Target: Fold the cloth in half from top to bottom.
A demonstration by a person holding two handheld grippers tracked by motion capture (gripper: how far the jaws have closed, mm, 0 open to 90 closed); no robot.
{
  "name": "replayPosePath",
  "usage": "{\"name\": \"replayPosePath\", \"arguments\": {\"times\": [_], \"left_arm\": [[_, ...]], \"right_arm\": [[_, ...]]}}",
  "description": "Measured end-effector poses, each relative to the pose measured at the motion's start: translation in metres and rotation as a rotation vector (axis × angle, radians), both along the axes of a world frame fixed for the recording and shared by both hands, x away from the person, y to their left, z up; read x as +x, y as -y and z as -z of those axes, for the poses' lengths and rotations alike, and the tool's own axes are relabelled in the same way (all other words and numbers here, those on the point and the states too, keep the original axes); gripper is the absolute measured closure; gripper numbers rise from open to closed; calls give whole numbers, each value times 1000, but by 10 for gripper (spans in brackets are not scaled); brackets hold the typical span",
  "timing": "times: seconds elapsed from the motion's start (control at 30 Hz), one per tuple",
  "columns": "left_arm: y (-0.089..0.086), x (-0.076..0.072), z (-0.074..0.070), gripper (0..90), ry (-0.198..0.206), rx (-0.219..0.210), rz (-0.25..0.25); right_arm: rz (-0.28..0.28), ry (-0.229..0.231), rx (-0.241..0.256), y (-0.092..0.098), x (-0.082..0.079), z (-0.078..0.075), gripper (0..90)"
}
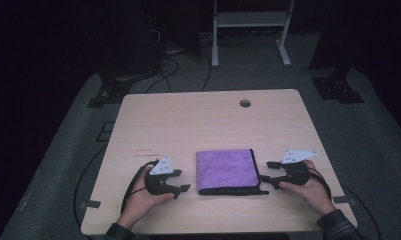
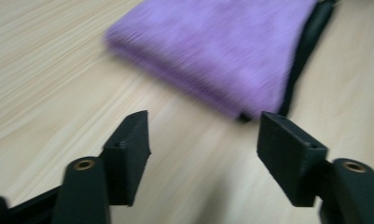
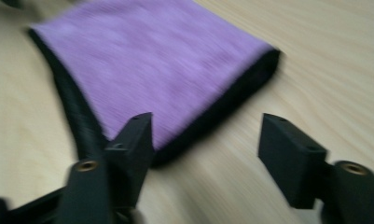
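A folded purple cloth (image 1: 225, 170) with a black edge lies flat on the wooden surface (image 1: 188, 120), near its front edge and between the two grippers. The left gripper (image 1: 182, 180) rests just left of the cloth with its fingers (image 2: 128, 154) spread and nothing between them. The right gripper (image 1: 267, 171) sits at the cloth's right edge, its fingers (image 3: 292, 156) spread wide too, one of them over the cloth's near black corner in the right gripper view.
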State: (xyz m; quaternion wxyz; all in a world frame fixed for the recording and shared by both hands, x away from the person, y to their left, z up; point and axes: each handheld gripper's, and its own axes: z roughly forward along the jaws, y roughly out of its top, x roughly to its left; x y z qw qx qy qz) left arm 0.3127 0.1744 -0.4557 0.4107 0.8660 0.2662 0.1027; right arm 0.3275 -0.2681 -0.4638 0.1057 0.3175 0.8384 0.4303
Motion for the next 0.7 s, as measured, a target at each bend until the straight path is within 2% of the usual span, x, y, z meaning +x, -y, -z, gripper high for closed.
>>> {"name": "replayPosePath", "arguments": {"times": [0.13, 0.33, 0.47, 0.53, 0.7], "left_arm": [[-17, 0, 3, 265, 3, 34, -88], [-41, -3, 8, 179, 3, 68, -189], [-53, -7, 13, 141, -9, 88, -217], [-56, -8, 16, 124, -15, 97, -219], [-62, -12, 22, 96, -18, 119, -216]], "right_arm": [[86, -3, -62, 13, 4, 9, 261], [153, -1, -94, 31, -1, 14, 228], [172, -7, -122, 40, -7, 17, 207], [187, -17, -127, 44, -10, 19, 194], [209, -7, -133, 51, -15, 21, 162]]}}
